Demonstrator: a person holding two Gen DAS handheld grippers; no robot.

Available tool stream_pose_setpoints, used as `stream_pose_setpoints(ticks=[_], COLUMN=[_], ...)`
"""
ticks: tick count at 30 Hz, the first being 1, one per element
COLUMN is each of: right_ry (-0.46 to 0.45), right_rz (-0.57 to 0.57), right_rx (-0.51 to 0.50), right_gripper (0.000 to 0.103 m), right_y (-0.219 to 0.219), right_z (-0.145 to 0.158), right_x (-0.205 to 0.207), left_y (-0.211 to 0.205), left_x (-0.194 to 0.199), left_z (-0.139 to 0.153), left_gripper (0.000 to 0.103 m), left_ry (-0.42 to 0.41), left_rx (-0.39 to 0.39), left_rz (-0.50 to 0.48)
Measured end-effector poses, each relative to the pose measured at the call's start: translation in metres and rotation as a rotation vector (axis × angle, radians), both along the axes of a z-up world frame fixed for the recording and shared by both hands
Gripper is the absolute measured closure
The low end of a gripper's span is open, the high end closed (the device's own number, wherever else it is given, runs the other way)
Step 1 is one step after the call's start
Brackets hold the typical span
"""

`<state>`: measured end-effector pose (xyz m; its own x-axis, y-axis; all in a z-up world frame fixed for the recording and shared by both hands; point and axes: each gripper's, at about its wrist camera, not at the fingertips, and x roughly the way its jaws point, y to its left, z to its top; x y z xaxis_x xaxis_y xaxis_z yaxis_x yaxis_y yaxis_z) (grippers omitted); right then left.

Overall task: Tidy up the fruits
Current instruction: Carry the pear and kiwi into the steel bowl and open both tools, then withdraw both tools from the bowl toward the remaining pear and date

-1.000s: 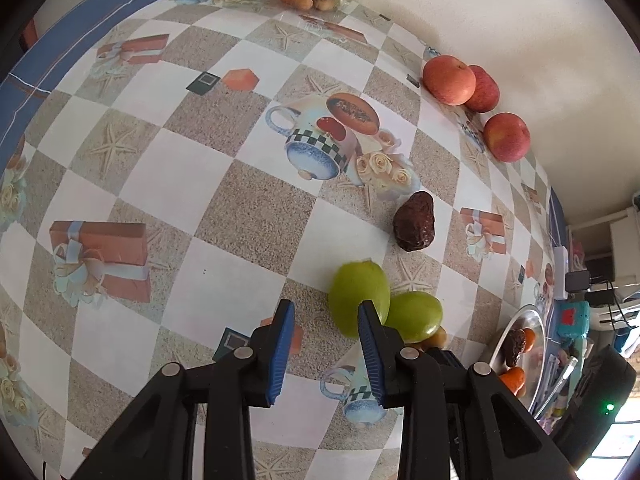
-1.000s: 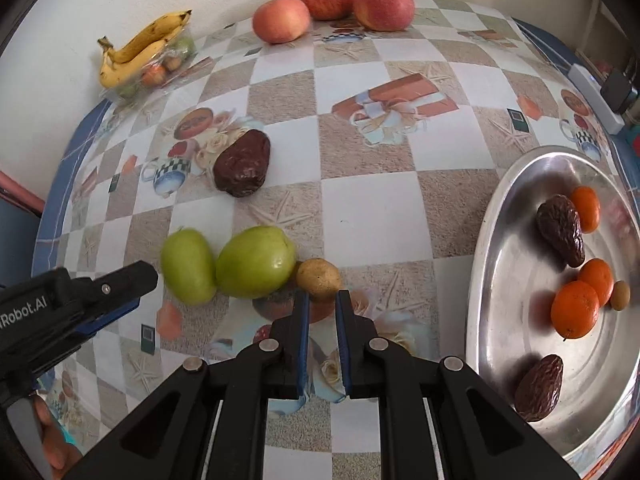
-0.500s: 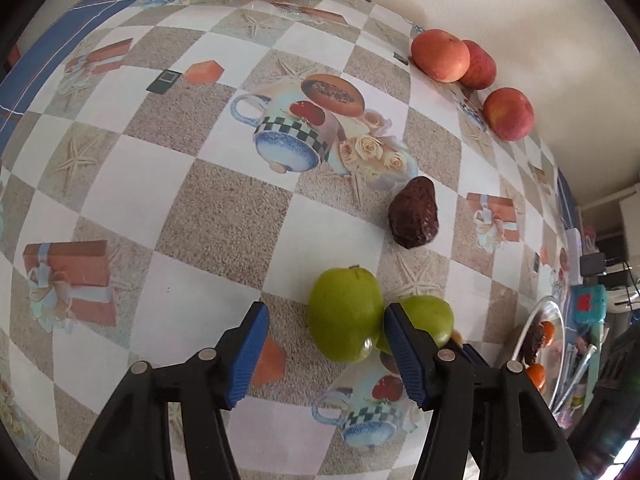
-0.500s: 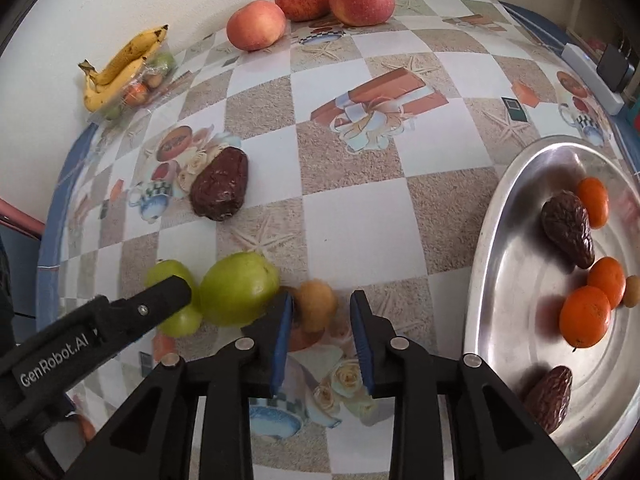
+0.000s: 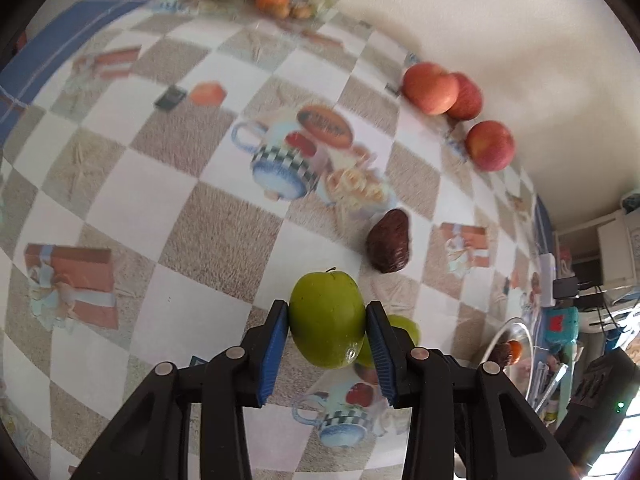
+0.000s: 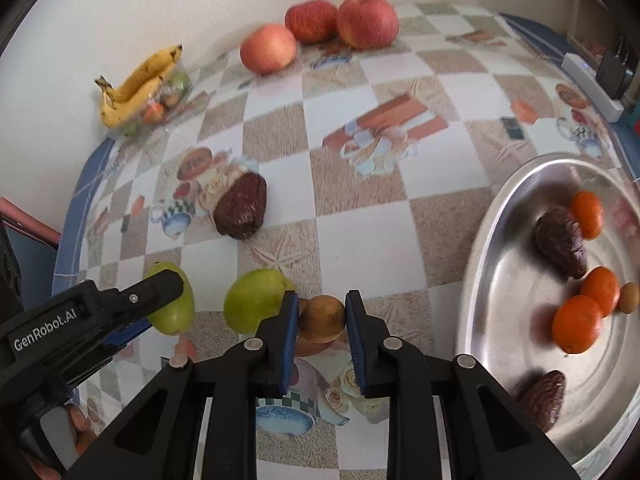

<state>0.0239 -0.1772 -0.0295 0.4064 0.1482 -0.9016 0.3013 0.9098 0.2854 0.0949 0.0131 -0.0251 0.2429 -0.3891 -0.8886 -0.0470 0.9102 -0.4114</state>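
Tray [image 6: 492, 240] holds oranges and dark fruit. Left claw [image 5: 327, 326] pinches a green apple [image 5: 326, 316]; right claw [image 6: 322, 314] pinches a brown fruit [image 6: 322, 318]. Red apples [image 6: 340, 22], one green apple [image 6: 252, 304] remain on desk [image 6: 360, 240].

Home dining table, patterned tablecloth [image 6: 360, 216], fruit, steel tray [image 6: 500, 320]

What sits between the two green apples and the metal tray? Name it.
A small brown fruit, right beside the nearer green apple, with the right gripper closed around it. From there to the tray lies bare tablecloth, seen in the right wrist view.
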Motion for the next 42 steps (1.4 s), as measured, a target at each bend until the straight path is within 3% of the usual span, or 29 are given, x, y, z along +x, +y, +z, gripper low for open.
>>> stream_pose_setpoints(ticks=[10,17,21,25,32,34,38,42], right_ry=[-0.072,-0.072,-0.091,-0.091,-0.076,-0.067,-0.049,-0.051], right_rz=[-0.139,-0.291,-0.338,-0.374,-0.347,-0.321,-0.232,-0.137], right_rx=[-0.029,-0.067,-0.066,-0.060,-0.050,-0.052,-0.077,-0.106], right_gripper=[0.078,0.078,0.077,0.077,0.073,0.073,0.070,0.069], right_y=[-0.055,-0.115,-0.138,-0.149,-0.137,-0.127,-0.095,-0.055], right_z=[0.033,0.037,0.038,0.038,0.035,0.033,0.031,0.032], right_x=[-0.025,-0.054,-0.068,-0.074,-0.068,-0.063,-0.048,-0.032], left_y=[-0.040,-0.106,-0.151,-0.168,-0.135,-0.119,-0.078,-0.029], left_x=[-0.019,-0.051,-0.073,-0.083,-0.064,-0.055,-0.038,-0.023], left_z=[0.023,0.031,0.033,0.034,0.024,0.016,0.004,0.004], left_gripper=[0.061,0.061,0.060,0.059,0.052,0.038,0.034,0.020], left_ry=[-0.053,-0.075,-0.077,-0.092,-0.067,-0.030,0.013,0.010], left_rx=[-0.046,-0.091,-0.129,-0.096,-0.026,0.043,0.182,0.250], left_rz=[-0.100,-0.266,-0.408,-0.473,-0.363,-0.295,-0.164,-0.040])
